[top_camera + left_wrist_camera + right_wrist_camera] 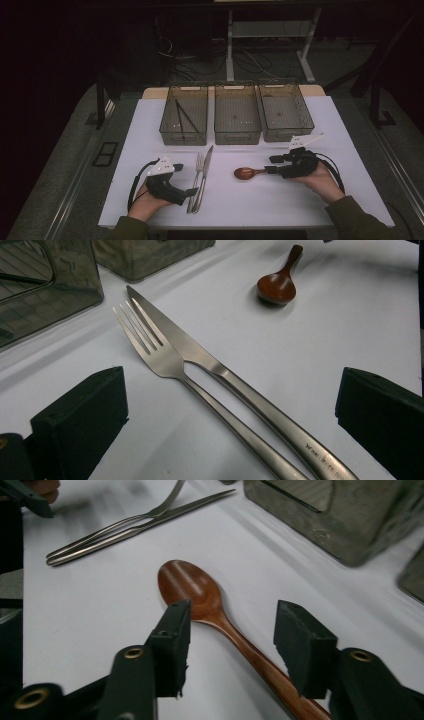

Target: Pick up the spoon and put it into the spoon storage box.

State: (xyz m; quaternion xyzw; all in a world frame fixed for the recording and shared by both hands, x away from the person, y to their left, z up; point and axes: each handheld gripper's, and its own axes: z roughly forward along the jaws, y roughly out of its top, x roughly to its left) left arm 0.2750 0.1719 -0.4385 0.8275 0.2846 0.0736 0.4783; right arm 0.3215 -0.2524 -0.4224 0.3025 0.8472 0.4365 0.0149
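A dark wooden spoon [245, 173] lies on the white table top [150, 200], bowl to the left. My right gripper [272, 164] is at its handle end. In the right gripper view the spoon [192, 587] runs between the jaws of the right gripper [232, 612]; they stand apart and the pads do not touch the handle. A steel fork [199, 172] and knife [206, 165] lie side by side left of centre. My left gripper [186, 180] rests beside their handles. Its jaws are wide open in the left gripper view [232, 385], with the fork [165, 357] and knife [200, 352] ahead between them.
Three clear plastic bins stand in a row at the back: left bin [170, 131] holding dark chopsticks [184, 117], middle bin [237, 136], right bin [286, 134]. The table's front edge runs just under both forearms. Beyond the table are desk legs and cables on the floor.
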